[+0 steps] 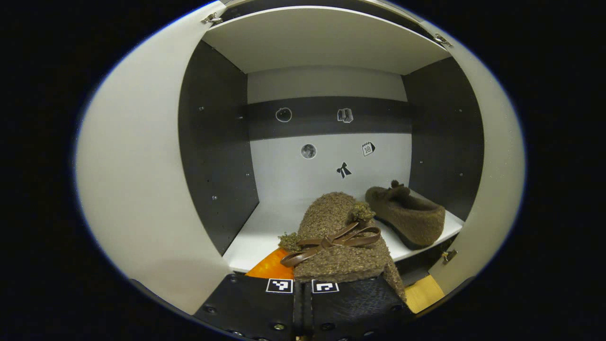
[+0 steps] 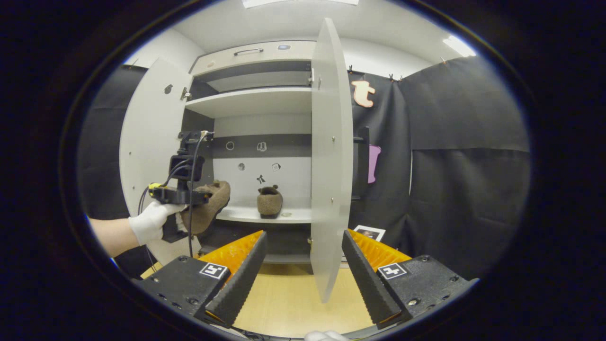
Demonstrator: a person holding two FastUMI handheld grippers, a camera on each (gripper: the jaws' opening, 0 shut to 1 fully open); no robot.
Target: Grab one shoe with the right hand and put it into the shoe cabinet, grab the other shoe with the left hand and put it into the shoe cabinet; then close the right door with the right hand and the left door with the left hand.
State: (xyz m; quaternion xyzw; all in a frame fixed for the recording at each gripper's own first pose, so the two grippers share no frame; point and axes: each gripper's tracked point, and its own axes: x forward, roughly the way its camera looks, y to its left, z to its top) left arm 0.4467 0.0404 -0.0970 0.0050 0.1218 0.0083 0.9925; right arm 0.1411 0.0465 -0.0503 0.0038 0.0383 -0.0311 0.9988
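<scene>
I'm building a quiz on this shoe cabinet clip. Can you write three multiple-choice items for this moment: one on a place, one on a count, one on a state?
1. Where is the shoe already put away?
A. on the cabinet shelf
B. on the floor
C. in the right gripper

2. How many brown shoes are in view?
A. one
B. two
C. three

3. How do the cabinet doors stand?
A. both shut
B. one shut
C. both open

Key:
1 A, the placed shoe rests on the shelf.
2 B, that one plus the held shoe clamped in the left gripper.
3 C, the left door and right door swing outward; the right gripper is open.
</scene>
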